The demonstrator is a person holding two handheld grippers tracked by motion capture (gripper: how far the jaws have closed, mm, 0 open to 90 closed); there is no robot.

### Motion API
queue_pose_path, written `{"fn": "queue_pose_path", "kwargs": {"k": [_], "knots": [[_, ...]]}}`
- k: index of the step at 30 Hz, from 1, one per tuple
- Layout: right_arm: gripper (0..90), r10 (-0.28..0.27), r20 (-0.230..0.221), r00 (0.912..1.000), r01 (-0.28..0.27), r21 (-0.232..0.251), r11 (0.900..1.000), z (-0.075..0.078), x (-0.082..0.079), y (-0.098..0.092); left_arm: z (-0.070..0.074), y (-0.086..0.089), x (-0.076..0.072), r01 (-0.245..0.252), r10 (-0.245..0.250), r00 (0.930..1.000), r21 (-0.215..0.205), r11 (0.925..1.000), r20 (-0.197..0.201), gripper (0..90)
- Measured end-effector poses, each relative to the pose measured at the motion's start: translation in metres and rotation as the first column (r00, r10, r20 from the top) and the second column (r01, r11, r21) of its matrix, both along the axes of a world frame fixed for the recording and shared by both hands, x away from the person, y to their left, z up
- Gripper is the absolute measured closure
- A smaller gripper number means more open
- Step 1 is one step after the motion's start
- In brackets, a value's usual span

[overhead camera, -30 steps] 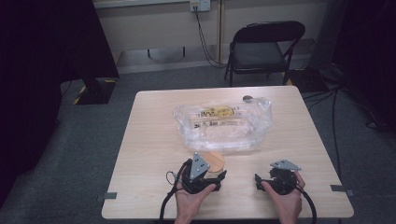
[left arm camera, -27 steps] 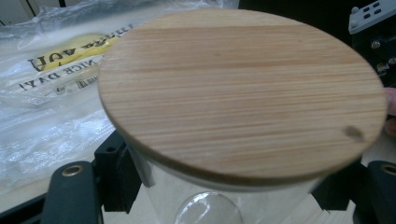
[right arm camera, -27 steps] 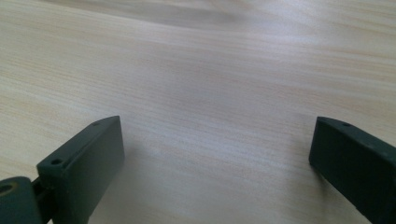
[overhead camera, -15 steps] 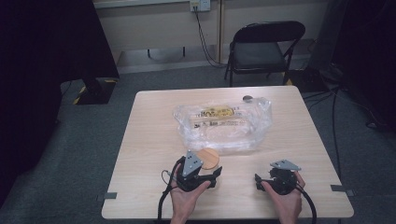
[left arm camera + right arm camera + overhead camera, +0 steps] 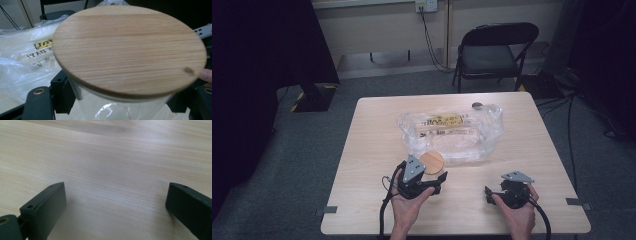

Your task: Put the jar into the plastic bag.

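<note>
Jar [image 5: 120, 105] with its round wooden lid [image 5: 130, 50] is sitting clamped in the left gripper [image 5: 424, 182], off the table [image 5: 372, 150] and just in front of the crinkled plastic bag [image 5: 452, 132], so the pick-up looks done; where it is going is still to come. The right gripper [image 5: 115, 205] is resting low over bare wood, jaws spread with nothing between them. Compared with a second ago, the jar is riding higher and tilting its lid more toward the high view, while the right hand [image 5: 517, 212] is keeping its place
</note>
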State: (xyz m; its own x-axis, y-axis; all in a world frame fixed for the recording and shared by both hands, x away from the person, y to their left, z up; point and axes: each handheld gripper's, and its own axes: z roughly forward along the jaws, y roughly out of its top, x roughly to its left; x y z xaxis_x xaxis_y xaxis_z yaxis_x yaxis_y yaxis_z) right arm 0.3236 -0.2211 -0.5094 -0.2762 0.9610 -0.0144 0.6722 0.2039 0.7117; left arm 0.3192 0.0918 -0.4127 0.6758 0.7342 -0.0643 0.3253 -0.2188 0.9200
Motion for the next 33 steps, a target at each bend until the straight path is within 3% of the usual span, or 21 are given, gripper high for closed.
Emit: {"fn": "queue_pose_path", "kwargs": {"k": [19, 33], "knots": [[2.6, 0.0, 0.0, 1.0, 0.0, 0.0, 1.0, 0.0, 0.0, 0.0, 0.025, -0.002, 0.015, -0.02, 0.02, 0.9989, -0.014, 0.9997, 0.043, 25.2], [2.6, 0.0, 0.0, 1.0, 0.0, 0.0, 1.0, 0.0, 0.0, 0.0, 0.045, 0.001, 0.036, -0.043, 0.044, 0.9969, -0.027, 0.9987, 0.065, 25.3]]}}
